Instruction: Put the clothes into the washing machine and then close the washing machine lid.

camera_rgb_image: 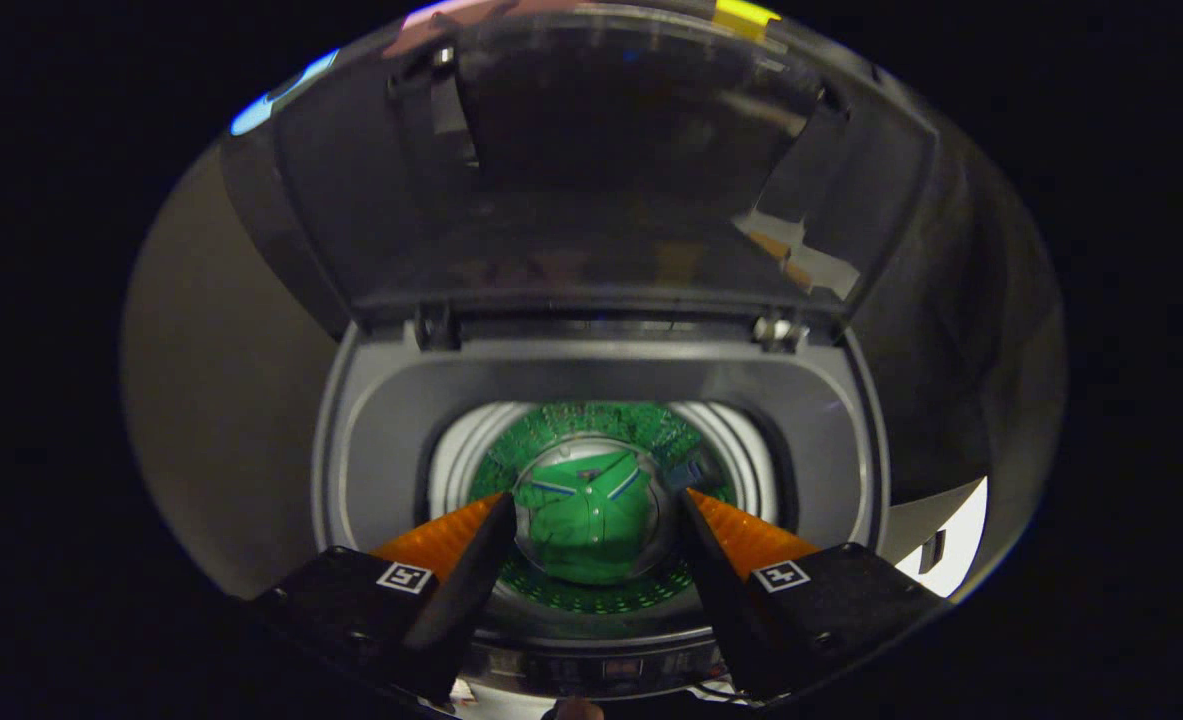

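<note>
Green garment (591, 520) lying at the bottom of the washing machine drum (751, 450), beyond the spread, empty gripper (591, 510). Hinged lid (601, 170) stands raised behind the opening. Judged step: lift clear of the rim, then push the lid down evenly.

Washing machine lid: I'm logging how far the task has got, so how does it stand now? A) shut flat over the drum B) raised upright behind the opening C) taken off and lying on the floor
B: the lid stands raised on its hinges behind the drum opening, with the open claw spread above it.
</note>
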`<action>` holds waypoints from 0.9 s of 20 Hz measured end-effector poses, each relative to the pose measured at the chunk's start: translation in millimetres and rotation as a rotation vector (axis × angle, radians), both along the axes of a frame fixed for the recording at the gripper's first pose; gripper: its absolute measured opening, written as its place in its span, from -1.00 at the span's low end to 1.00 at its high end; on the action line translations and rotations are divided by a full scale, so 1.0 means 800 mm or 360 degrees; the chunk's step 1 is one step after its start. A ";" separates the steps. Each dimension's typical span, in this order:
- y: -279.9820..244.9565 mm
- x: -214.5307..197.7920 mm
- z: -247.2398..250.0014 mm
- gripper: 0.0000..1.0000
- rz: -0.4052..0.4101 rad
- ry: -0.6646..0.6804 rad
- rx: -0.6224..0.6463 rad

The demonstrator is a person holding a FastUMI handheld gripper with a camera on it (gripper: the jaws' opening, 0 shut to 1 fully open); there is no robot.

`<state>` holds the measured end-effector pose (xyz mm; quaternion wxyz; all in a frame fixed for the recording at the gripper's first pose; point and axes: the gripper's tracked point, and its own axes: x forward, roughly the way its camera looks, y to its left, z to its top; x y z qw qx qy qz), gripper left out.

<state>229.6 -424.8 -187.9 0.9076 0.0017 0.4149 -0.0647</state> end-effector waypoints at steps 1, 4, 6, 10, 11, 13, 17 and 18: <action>-0.005 0.010 0.030 0.99 -0.0009 -0.0085 -0.0028; -0.005 0.032 0.111 0.99 -0.0017 -0.0260 -0.0070; 0.000 0.044 0.168 0.99 -0.0012 -0.0366 -0.0081; 0.007 0.075 0.245 0.99 -0.0051 -0.0515 -0.0035; 0.006 0.083 0.256 0.99 -0.0061 -0.0567 -0.0009; 0.000 0.100 0.283 0.98 -0.0079 -0.0626 0.0001; -0.010 0.129 0.315 0.98 -0.0119 -0.0698 0.0003; -0.013 0.143 0.316 0.98 -0.0135 -0.0701 0.0009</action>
